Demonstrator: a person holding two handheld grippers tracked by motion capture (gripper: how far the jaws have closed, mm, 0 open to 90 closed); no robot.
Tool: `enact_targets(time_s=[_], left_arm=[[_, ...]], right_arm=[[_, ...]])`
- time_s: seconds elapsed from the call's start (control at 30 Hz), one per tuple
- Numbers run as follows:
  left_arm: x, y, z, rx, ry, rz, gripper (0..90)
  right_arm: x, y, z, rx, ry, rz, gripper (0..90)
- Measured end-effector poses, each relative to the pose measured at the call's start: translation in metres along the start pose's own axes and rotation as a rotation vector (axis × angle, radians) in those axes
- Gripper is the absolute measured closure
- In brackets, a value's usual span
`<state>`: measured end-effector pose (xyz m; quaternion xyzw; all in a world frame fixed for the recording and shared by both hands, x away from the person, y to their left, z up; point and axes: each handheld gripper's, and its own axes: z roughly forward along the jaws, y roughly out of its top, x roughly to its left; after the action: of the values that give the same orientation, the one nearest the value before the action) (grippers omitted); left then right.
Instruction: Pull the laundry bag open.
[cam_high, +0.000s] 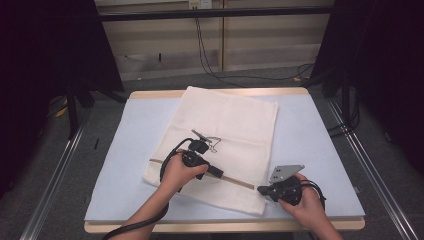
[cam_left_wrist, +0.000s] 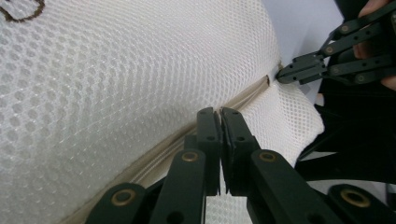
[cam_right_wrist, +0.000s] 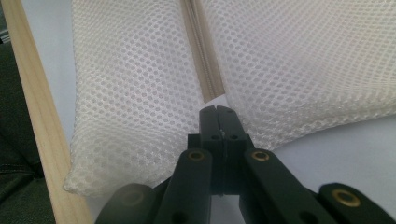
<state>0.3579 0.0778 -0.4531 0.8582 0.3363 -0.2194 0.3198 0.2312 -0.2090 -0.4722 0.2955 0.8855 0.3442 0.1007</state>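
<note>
The mesh bag (cam_high: 225, 140) lies flat on the table (cam_high: 320, 150). The right gripper (cam_right_wrist: 217, 109) pinches the zipper's end with closed fingers. The left gripper (cam_left_wrist: 219, 112), also closed, probably holds the zipper pull. Next, pull it along the zipper (cam_left_wrist: 238, 100).

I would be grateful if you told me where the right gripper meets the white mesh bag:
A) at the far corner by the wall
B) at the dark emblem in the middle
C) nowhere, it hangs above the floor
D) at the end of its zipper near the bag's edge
D: the right gripper has its shut jaws at the end of the zipper on the mesh bag.
</note>
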Motion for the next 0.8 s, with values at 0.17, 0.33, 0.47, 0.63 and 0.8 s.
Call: enact_targets(time_s=[0.17, 0.33, 0.47, 0.63, 0.8], left_arm=[[0.003, -0.002, -0.001, -0.006, 0.008, 0.007, 87.1], [0.009, -0.005, -0.006, -0.025, -0.005, -0.017, 87.1], [0.013, -0.01, -0.011, -0.038, 0.019, -0.033, 87.0], [0.015, -0.012, -0.013, -0.029, 0.029, -0.028, 87.1], [0.015, -0.013, -0.008, -0.01, 0.058, -0.017, 87.1]], right_arm=[[-0.001, 0.0, 0.0, -0.001, 0.009, 0.004, 90.0], [0.0, 0.0, 0.0, 0.0, 0.0, 0.003, 90.0], [-0.001, -0.001, 0.0, -0.002, 0.007, 0.013, 90.0], [-0.002, -0.001, 0.0, -0.002, 0.013, 0.032, 90.0], [-0.001, -0.001, 0.0, -0.023, 0.01, 0.022, 90.0]])
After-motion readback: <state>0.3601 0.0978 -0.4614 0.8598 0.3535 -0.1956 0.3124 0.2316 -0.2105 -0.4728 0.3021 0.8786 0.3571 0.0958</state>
